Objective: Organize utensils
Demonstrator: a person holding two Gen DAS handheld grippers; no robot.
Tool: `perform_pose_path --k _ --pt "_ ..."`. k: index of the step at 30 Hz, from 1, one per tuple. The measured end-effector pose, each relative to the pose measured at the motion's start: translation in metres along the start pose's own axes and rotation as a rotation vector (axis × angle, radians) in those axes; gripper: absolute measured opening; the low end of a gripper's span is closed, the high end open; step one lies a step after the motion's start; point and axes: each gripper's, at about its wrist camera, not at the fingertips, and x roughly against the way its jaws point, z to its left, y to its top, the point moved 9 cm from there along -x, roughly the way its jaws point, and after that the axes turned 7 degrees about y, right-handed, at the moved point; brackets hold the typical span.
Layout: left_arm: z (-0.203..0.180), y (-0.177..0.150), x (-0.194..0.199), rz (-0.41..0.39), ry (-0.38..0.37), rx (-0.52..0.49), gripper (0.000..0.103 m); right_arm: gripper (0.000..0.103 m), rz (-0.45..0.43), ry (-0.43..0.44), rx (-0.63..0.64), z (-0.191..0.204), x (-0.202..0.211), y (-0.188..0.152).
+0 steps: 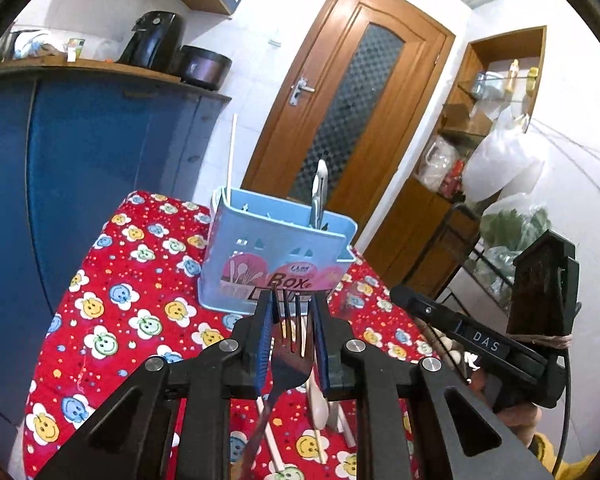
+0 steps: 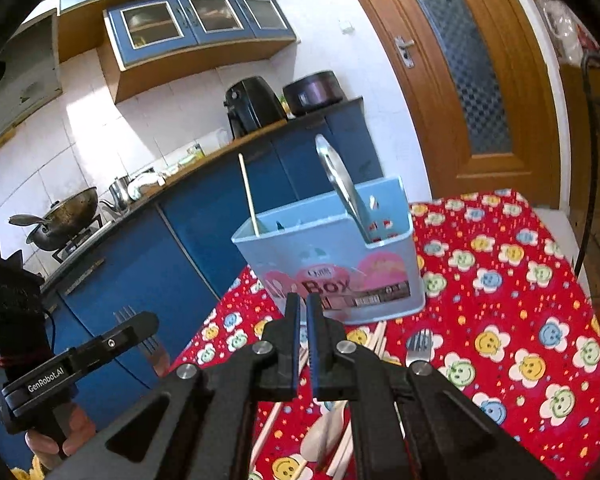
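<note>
A table under a red smiley-flower cloth (image 2: 512, 320) carries a blue utensil box (image 2: 340, 264), chopsticks (image 2: 374, 340) and a fork (image 2: 419, 350).

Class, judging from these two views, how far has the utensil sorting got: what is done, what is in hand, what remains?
Done: a chopstick and a metal utensil stand in the blue box. In hand: the left tool grips a fork. Left: another fork, a spoon and chopsticks on the cloth.

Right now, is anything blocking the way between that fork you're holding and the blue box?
Nothing visible does. The left gripper holds the fork just in front of the blue utensil box, with only open tablecloth between. Inside the box, a chopstick stands at the left and a metal utensil at the right, with the middle open.
</note>
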Motion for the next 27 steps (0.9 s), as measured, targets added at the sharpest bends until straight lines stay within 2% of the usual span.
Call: perform_pose_path --k 5,11,16,20,27 --pt "0.0 0.002 0.004 -0.006 -0.01 0.001 0.016 0.005 -0.02 0.002 0.022 0.009 0.004 0.007" --pt "0.005 0.003 0.004 -0.007 -0.015 0.017 0.016 0.005 0.005 -0.008 -0.003 0.0 -0.001 0.003" --pt "0.006 0.004 0.005 -0.007 -0.016 0.021 0.016 0.008 0.11 -0.008 -0.07 -0.022 -0.016 -0.012" --pt "0.007 0.004 0.006 -0.009 -0.012 0.021 0.016 0.009 0.203 -0.031 -0.158 -0.047 -0.032 -0.039" --pt "0.013 0.006 0.009 -0.012 -0.001 0.031 0.016 0.009 0.295 -0.058 -0.337 -0.091 -0.051 -0.071"
